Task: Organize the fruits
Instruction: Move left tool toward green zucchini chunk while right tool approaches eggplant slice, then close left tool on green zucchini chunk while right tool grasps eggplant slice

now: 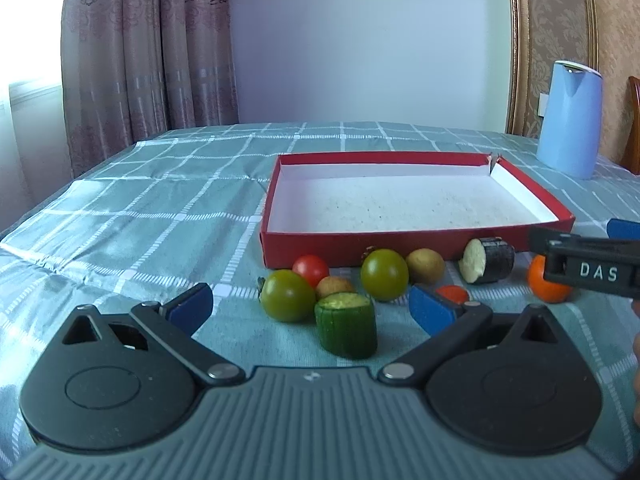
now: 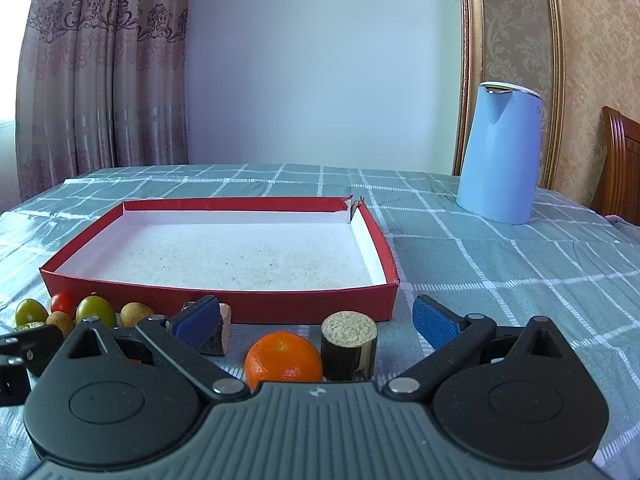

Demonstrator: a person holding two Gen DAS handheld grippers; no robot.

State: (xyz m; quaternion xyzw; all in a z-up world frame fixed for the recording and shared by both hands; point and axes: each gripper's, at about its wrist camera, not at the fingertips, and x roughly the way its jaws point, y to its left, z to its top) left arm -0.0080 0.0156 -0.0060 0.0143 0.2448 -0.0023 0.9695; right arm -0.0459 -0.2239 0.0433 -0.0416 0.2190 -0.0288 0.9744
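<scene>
A shallow red box point(image 1: 360, 246) point(image 2: 304, 304) with a white inside lies on the checked cloth; nothing is in it. In front of it sit two green tomatoes point(image 1: 287, 295) point(image 1: 385, 274), a red tomato point(image 1: 310, 269), small brown fruits point(image 1: 425, 265), a cucumber stub point(image 1: 346, 325), an eggplant piece point(image 1: 486, 259) and an orange point(image 1: 546, 282) point(image 2: 284, 357). My left gripper point(image 1: 310, 310) is open around the cucumber stub and a green tomato. My right gripper point(image 2: 318, 322) is open, with the orange and an upright eggplant piece point(image 2: 349, 345) between its fingers.
A light blue kettle point(image 1: 570, 119) point(image 2: 500, 152) stands at the back right of the table. A wooden chair point(image 2: 622, 168) is behind it. Curtains hang at the left. The right gripper's black body point(image 1: 588, 268) crosses the left wrist view at the right edge.
</scene>
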